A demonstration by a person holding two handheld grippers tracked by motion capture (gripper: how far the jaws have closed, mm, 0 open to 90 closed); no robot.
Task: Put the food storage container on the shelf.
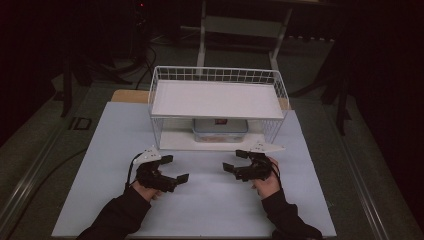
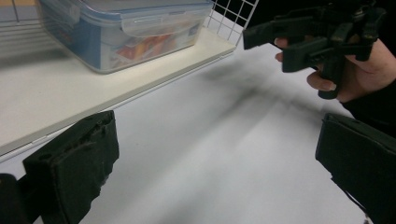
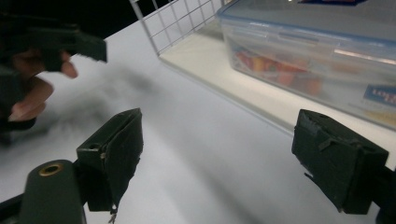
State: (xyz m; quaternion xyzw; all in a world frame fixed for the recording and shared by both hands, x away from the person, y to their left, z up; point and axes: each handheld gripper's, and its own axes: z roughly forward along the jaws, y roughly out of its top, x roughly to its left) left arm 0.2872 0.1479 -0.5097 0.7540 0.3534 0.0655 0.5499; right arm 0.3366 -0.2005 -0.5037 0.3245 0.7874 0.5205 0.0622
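A clear plastic box (image 1: 220, 129) with a blue-rimmed lid and colourful contents sits on the lower board of a white wire rack (image 1: 217, 99). Both grippers hover over the white table in front of the rack. My left gripper (image 1: 176, 168) is open with nothing between its jaws, and so is my right gripper (image 1: 233, 160). In the left gripper view, the open left gripper (image 2: 217, 168) faces the box (image 2: 121, 28), with the right gripper (image 2: 266, 46) at the upper right. In the right gripper view, the open right gripper (image 3: 224, 158) points at the box (image 3: 317, 51).
The rack's lower board (image 2: 56, 93) forms a low step at the table's far side. Wire mesh (image 3: 177, 21) walls the rack's sides and back. The white tabletop (image 1: 210, 200) is ringed by dark floor, with stand legs (image 1: 202, 35) behind the rack.
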